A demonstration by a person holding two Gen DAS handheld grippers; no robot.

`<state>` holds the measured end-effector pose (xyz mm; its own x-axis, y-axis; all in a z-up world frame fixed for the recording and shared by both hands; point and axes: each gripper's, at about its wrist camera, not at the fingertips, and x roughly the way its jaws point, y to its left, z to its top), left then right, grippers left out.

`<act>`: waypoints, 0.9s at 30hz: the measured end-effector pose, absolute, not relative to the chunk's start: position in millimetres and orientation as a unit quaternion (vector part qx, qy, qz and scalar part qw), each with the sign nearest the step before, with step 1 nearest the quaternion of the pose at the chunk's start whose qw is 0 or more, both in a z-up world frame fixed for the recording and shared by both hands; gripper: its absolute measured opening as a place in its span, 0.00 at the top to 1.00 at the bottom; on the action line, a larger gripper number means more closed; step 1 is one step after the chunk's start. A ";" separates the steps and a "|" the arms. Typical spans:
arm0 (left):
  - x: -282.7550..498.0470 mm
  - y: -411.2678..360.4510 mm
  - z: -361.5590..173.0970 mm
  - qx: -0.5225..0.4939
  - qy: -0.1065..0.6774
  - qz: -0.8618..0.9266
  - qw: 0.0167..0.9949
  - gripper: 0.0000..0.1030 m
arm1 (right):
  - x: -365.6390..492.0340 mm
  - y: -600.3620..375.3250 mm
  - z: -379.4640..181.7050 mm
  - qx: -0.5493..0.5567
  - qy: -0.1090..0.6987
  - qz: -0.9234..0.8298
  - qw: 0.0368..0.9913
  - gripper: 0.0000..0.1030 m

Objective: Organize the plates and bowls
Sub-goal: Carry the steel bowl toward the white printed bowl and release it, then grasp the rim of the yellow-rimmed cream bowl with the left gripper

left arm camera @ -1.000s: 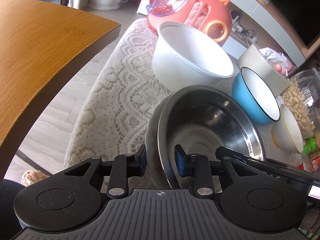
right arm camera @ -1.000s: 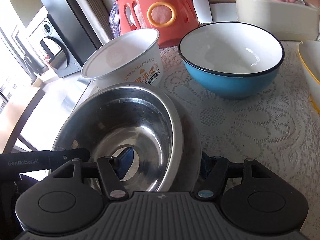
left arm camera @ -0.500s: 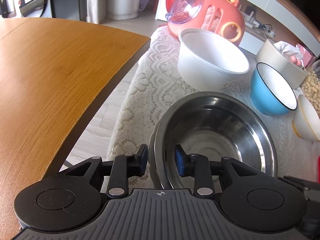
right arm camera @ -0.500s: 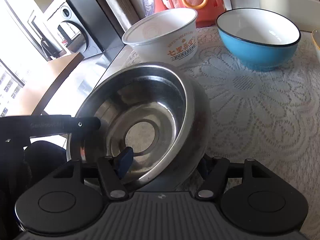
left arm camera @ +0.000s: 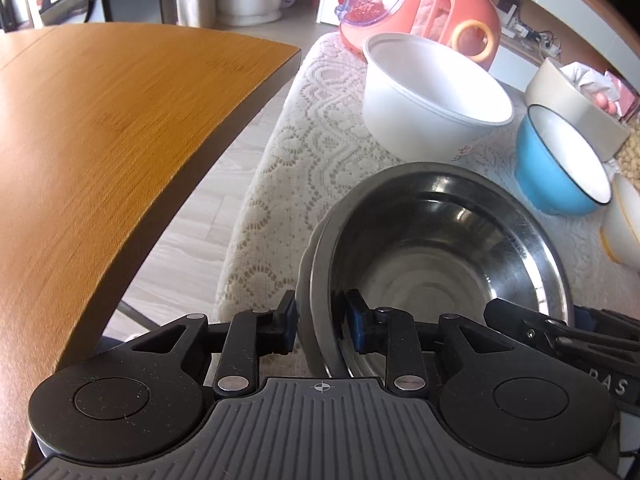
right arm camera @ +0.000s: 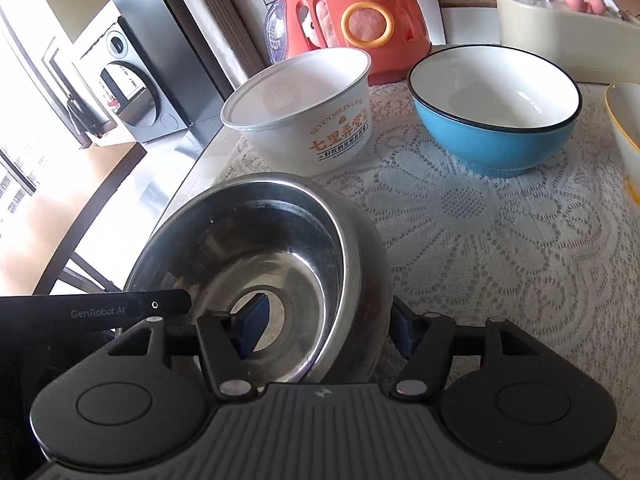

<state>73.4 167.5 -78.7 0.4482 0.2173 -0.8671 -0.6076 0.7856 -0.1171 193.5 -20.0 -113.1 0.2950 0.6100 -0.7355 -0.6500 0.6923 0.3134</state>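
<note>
A steel bowl is held tilted above the lace-covered table. My left gripper is shut on its near-left rim, one pad inside and one outside. My right gripper straddles the bowl's right wall, one pad inside and one outside, and looks shut on it. A white paper bowl with orange print and a blue bowl stand behind it. A yellow-rimmed bowl sits at the right.
A wooden tabletop lies to the left across a gap of floor. An orange plastic basket and a cream tissue box stand at the back of the lace cloth.
Both grippers and the steel bowl have pulled back and risen from the row of bowls. The wooden tabletop now fills more of the left view.
</note>
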 end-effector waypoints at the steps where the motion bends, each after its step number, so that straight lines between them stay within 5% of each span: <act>1: 74.4 167.9 -79.4 -0.204 0.464 0.257 0.823 0.69 | 190.8 -16.4 -111.6 -0.030 0.442 0.392 0.806 0.36; 18: 80.8 149.9 -49.4 -0.133 0.435 0.286 0.843 0.70 | 198.9 -56.7 -105.4 -0.011 0.420 0.402 0.813 0.36; 27: 149.4 97.1 -12.3 -0.205 0.383 0.106 0.894 0.70 | 219.6 -154.3 -76.2 -0.020 0.334 0.303 0.892 0.19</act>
